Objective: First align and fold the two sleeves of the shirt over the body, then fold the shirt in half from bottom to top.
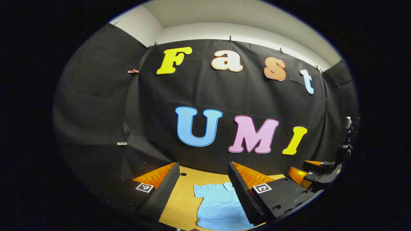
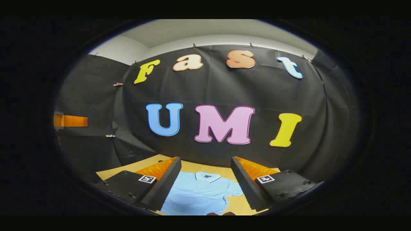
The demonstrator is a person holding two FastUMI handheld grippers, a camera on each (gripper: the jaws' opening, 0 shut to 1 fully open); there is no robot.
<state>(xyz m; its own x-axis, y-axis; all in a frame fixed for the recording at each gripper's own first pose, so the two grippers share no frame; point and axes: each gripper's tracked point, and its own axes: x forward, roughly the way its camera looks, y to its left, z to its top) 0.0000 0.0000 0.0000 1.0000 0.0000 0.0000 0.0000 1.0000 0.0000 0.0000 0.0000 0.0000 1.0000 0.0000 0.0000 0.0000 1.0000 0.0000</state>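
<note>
We see the light blue shirt lying flat on the tan wooden surface, collar toward the black cloth wall and hem toward us. In the right gripper view its collar and one short sleeve, spread out to the side, are plain to see; in the left gripper view the shirt shows its other short sleeve, also spread out flat. Neither sleeve is folded over the body.

The right gripper hangs above the shirt with its jaws wide apart, the shirt's collar and chest showing in the gap between them. The jaws hold nothing and touch nothing; both fingers stand clear of the cloth. The gripper points forward toward the wall, tilted slightly down at the shirt.

The left gripper is likewise spread wide, with nothing between its jaws but the view of the shirt's sleeve and side below. It too is apart from the cloth and from the surface, aimed forward and a little downward. In the left gripper view, off to the right of the shirt and near the wall's edge, we also see the other gripper held above the surface, its jaws parted and not gripping anything.

A small dark hole sits in the surface beyond the shirt's sleeve, close to the foot of the wall.
</note>
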